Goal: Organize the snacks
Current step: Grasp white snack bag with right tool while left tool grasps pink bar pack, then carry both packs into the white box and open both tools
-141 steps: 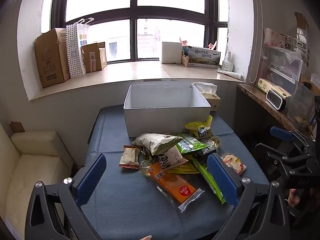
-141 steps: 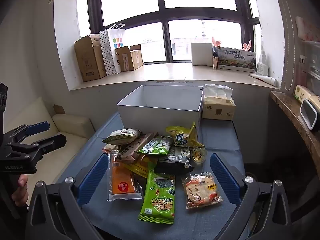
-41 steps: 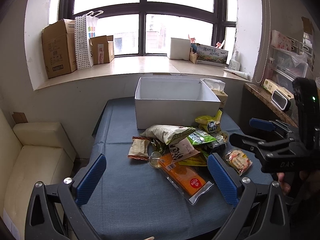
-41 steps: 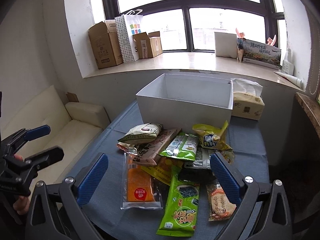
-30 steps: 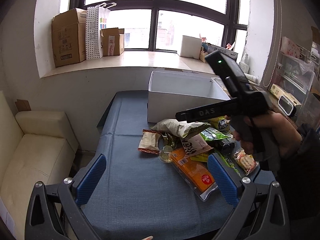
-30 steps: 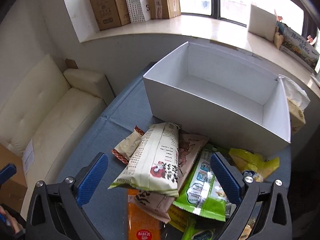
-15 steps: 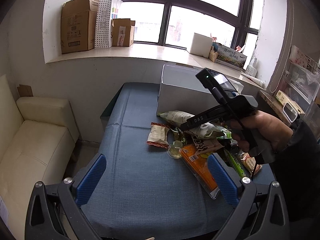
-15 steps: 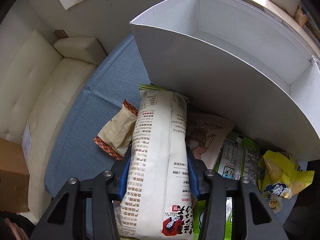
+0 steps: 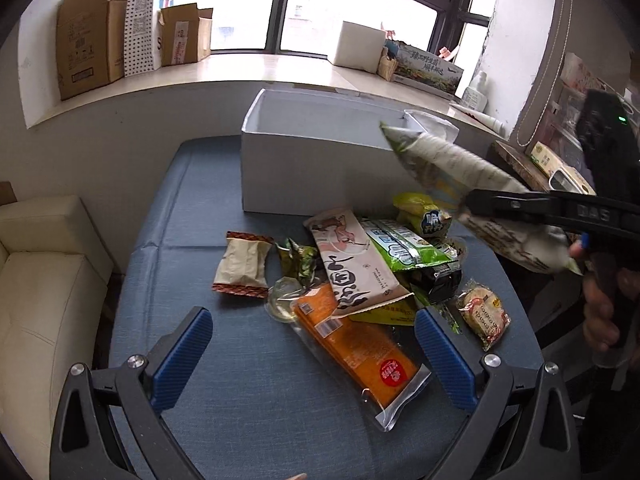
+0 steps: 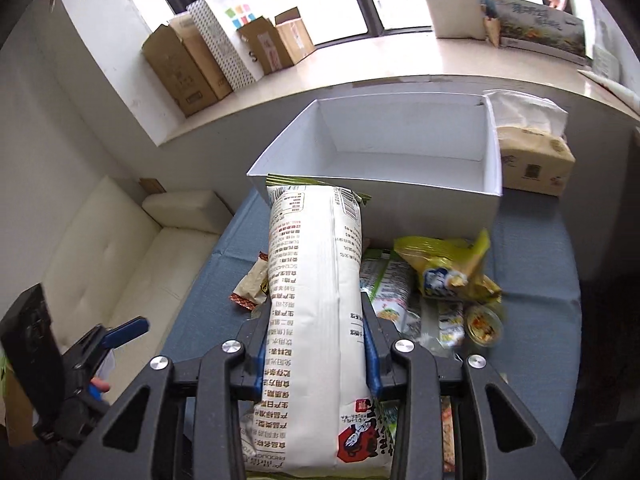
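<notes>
Blue cloth-covered table (image 9: 224,400) below a wide window, pale stone sill (image 9: 224,70) running behind it with brown cardboard boxes (image 9: 86,36) and a dotted paper bag (image 9: 144,20) at one end, a printed carton (image 9: 430,68) at the other. Cream sofa (image 9: 36,280) beside the table on the left. On the far part of the table, an open white box (image 9: 316,172), nothing visible inside in the right wrist view, with a tissue box (image 10: 532,160) just beside its right wall. In front of the box, a loose heap of snacks: an orange packet (image 9: 356,348) nearest, a white packet with black characters (image 9: 352,264) lying across it, a green packet (image 9: 404,244), a yellow bag (image 9: 424,212), a small brown-edged wrapper (image 9: 242,264) apart to the left, a round biscuit pack (image 9: 484,312) at the right edge. Right gripper (image 10: 316,340) raised above the heap, tilted down toward the box, clamped across the middle of a long white snack bag (image 10: 316,300), bag's far end level with the box's near wall in that view, lifted clear of the pile. Held by a hand (image 9: 604,312) at the right of the left wrist view. Left gripper (image 9: 312,344) angled down over the near part of the table, blue pads spread wide, nothing between them, orange packet lying below the gap.
</notes>
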Available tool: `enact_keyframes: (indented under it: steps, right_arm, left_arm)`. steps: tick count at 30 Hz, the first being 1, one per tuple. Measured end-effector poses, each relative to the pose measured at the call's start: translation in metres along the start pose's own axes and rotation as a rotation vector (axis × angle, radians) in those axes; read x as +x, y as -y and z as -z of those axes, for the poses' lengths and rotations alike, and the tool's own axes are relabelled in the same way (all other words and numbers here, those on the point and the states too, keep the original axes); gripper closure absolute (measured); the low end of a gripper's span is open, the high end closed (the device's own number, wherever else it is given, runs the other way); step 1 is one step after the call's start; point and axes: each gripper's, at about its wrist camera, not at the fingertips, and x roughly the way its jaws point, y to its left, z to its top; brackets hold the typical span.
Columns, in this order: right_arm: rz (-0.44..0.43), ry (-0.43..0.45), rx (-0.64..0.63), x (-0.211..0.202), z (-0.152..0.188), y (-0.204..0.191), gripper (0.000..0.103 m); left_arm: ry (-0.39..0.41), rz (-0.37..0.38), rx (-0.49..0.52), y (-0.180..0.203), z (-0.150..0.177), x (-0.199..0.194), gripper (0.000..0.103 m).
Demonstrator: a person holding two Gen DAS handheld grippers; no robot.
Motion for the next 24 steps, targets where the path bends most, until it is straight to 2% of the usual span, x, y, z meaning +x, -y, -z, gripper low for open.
enact_keyframes:
  steps: [6,9,10,12,13,15,17,20,24]
  right_arm:
    - [0.013,0.109,0.099,-0.058,0.042,0.031,0.064]
    - [0.001,0.140,0.128,-0.072,0.058,0.039,0.064]
    - [-0.002,0.144,0.132,-0.073,0.061,0.040,0.064]
    - [-0.004,0.152,0.146,-0.076,0.071,0.044,0.064]
    - [-0.003,0.149,0.149,-0.075,0.073,0.045,0.064]
    - [-0.003,0.150,0.167,-0.075,0.077,0.051,0.064]
    - [-0.005,0.146,0.182,-0.074,0.081,0.057,0.064]
    - [0.002,0.140,0.193,-0.071,0.084,0.060,0.064]
    - [-0.010,0.142,0.189,-0.070,0.086,0.056,0.064]
  left_arm:
    - [-0.143,0.027,0.009,0.024,-0.022,0.070,0.001]
    - [-0.175,-0.008,0.012,0.031,-0.032,0.096,0.002]
    - [-0.192,-0.004,0.007,0.031,-0.034,0.104,0.004]
    - [-0.235,0.009,0.000,0.033,-0.038,0.119,0.018]
    - [-0.250,-0.014,0.014,0.035,-0.039,0.125,0.025]
    - [-0.250,-0.006,0.019,0.037,-0.041,0.130,0.029]
    - [-0.241,-0.002,0.022,0.037,-0.045,0.132,0.039]
    - [-0.246,-0.014,0.016,0.035,-0.047,0.131,0.045]
    - [-0.207,-0.016,0.047,0.035,-0.039,0.110,0.047]
